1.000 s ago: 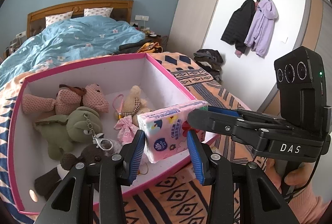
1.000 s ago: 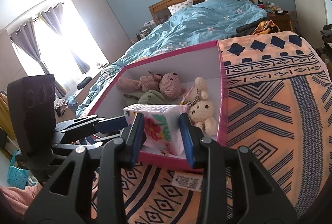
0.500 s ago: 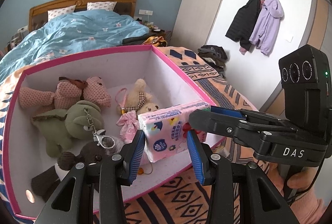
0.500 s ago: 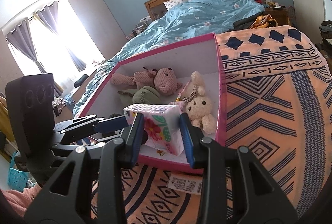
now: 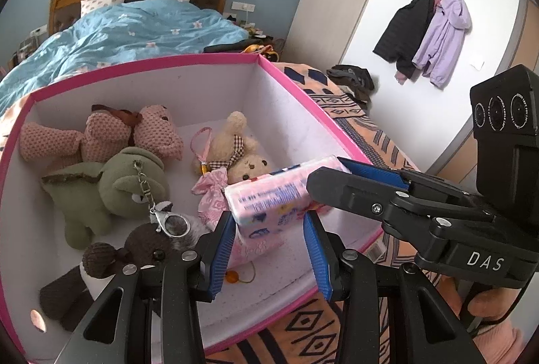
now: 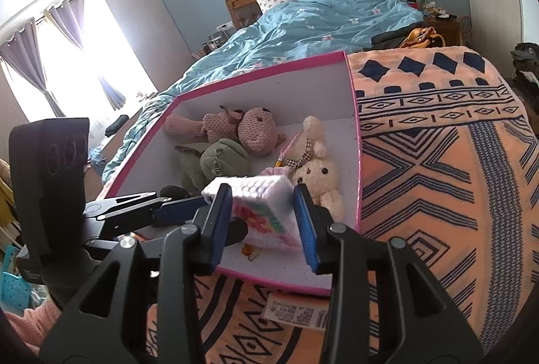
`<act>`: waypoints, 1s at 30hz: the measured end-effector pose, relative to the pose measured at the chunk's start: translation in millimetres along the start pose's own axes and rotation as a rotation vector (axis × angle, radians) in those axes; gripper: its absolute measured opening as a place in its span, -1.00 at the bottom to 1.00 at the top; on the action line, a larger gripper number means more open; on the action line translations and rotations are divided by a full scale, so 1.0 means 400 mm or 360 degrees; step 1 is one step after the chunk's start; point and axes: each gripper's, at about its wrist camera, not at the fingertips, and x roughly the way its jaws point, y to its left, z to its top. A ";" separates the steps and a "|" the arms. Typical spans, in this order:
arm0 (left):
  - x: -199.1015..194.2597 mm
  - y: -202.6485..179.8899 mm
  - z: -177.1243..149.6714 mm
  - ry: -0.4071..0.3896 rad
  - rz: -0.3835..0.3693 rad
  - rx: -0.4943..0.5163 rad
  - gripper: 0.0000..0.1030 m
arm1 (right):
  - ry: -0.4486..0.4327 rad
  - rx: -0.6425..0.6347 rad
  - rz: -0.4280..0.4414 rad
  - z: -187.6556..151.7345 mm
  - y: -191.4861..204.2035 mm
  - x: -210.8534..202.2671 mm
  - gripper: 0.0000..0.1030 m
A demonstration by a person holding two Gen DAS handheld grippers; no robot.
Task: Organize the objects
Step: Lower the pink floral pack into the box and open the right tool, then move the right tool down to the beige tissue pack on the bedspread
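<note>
Both grippers [image 5: 269, 249] [image 6: 266, 219] clamp the tissue pack [image 5: 269, 195]; only the right view shows the window [image 6: 67, 60].

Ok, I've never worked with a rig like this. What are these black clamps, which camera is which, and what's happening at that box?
There is no robot arm here. A person holds a hand clamp in each hand, and each clamp carries a wide-angle camera looking along its two blue-padded fingers. The left camera's picture shows the left gripper at the bottom; the right camera's picture shows the right gripper. Each camera also sees the other clamp from the side. Both grippers are shut on one pink tissue pack, held over the near corner of a pink-rimmed box. The box sits on a patterned blanket. Inside it lie a pink bear, a green toy, a cream rabbit and a brown toy.
</note>
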 end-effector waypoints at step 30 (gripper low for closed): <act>-0.113 -0.094 -0.053 -0.0202 -0.0078 0.0247 -0.07 | -0.0163 0.0092 -0.0005 -0.051 -0.054 -0.141 -0.15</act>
